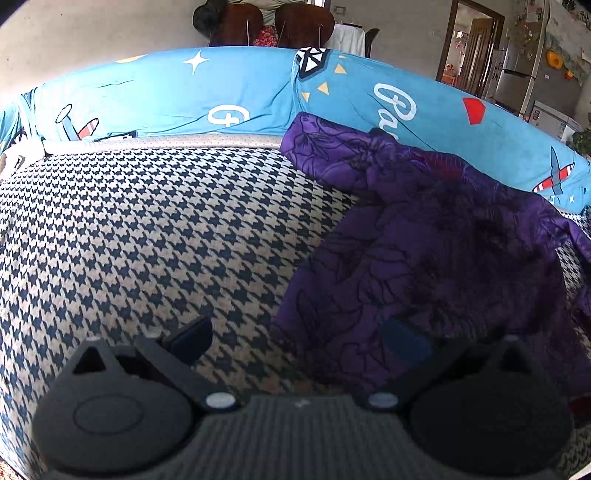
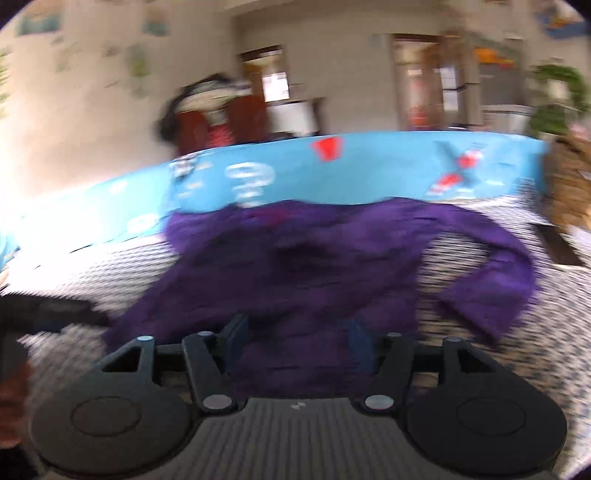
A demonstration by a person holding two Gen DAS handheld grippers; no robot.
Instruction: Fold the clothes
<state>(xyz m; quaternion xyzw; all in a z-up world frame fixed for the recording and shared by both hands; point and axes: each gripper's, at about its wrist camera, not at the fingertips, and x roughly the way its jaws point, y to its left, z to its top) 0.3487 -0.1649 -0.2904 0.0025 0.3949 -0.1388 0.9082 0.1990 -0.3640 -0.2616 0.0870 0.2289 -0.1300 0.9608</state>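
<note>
A purple floral garment (image 1: 424, 251) lies crumpled on the houndstooth-covered seat (image 1: 147, 221), its top edge against the blue backrest. My left gripper (image 1: 299, 341) stands wide open just above the seat. Its right finger is over the garment's near left edge and its left finger is over bare houndstooth. The right wrist view is blurred. It shows the garment (image 2: 295, 266) spread wide, one sleeve (image 2: 491, 295) lying out to the right. My right gripper (image 2: 295, 339) is open over the garment's near hem, nothing pinched between its pads.
A blue printed cover (image 1: 221, 92) runs along the back of the seat. Wooden chairs (image 1: 236, 26) and a doorway stand beyond it, and a fridge (image 1: 517, 74) at the far right. A dark blurred shape with a hand (image 2: 14, 387) shows at the left edge. A potted plant (image 2: 554, 107) stands at the right.
</note>
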